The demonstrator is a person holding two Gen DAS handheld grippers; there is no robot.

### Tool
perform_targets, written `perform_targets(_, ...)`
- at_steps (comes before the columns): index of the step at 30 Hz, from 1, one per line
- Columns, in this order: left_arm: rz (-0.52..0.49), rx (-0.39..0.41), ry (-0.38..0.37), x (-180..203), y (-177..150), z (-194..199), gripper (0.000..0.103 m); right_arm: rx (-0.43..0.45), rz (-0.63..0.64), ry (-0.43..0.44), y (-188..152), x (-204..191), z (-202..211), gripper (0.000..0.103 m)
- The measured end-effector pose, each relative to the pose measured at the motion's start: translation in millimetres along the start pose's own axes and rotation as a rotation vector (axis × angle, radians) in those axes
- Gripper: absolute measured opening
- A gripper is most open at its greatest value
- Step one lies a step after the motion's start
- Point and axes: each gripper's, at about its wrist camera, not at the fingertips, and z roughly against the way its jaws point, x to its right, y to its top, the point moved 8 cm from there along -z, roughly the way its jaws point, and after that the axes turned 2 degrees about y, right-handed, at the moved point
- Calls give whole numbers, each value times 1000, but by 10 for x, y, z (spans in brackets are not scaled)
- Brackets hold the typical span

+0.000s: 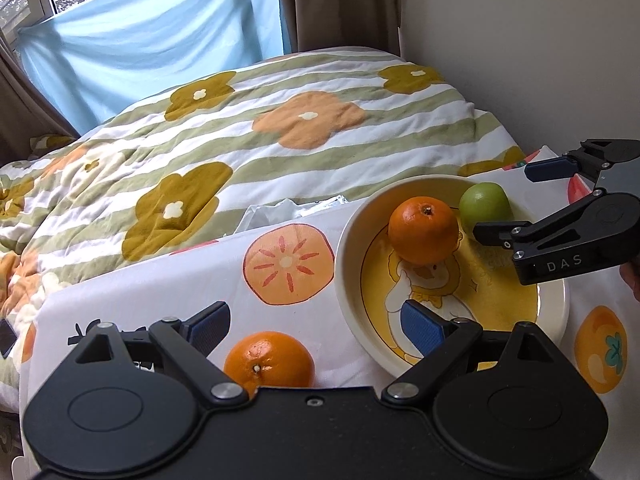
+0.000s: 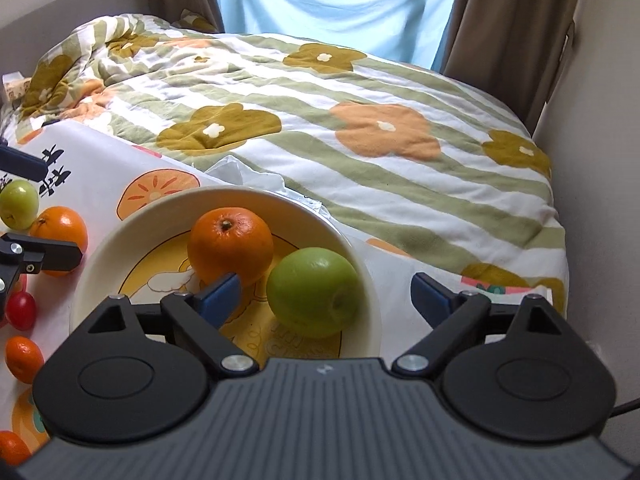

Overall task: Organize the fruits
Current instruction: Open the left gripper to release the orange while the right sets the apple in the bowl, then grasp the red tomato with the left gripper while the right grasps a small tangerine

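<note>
A cream bowl [image 2: 120,248] with a yellow duck picture holds an orange [image 2: 230,244] and a green apple [image 2: 312,292]. My right gripper [image 2: 326,291] stands open astride the apple, with both blue pads clear of it. In the left wrist view the same bowl [image 1: 348,240], orange [image 1: 423,230] and apple [image 1: 485,202] appear, with the right gripper [image 1: 510,202] coming in from the right. My left gripper [image 1: 318,320] is open above a second orange [image 1: 268,360], which lies on the fruit-print cloth left of the bowl, untouched.
Left of the bowl lie a small green fruit [image 2: 18,204], a red tomato [image 2: 22,310] and two small oranges [image 2: 24,358]. The left gripper [image 2: 36,210] hangs over them. A flowered quilt [image 2: 360,140] fills the back, and a wall [image 2: 600,160] stands close on the right.
</note>
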Motion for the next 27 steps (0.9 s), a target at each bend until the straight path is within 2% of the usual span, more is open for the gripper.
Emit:
perform_targets(8,35,51,24,-52,42,297,95,20,-59,7,47,26,274,103)
perform_targets(14,71,103,41,-132,1,672,95,50,-99,-29,86,-7,652,103)
perform_targets(18,114,135,43,-203,-87,949,95,61,-145,-52,77,-72,957,103)
perform_targets(27,126,219,58,-288,-415,1489,95,97,-266,-34,-112,-448,1619,103)
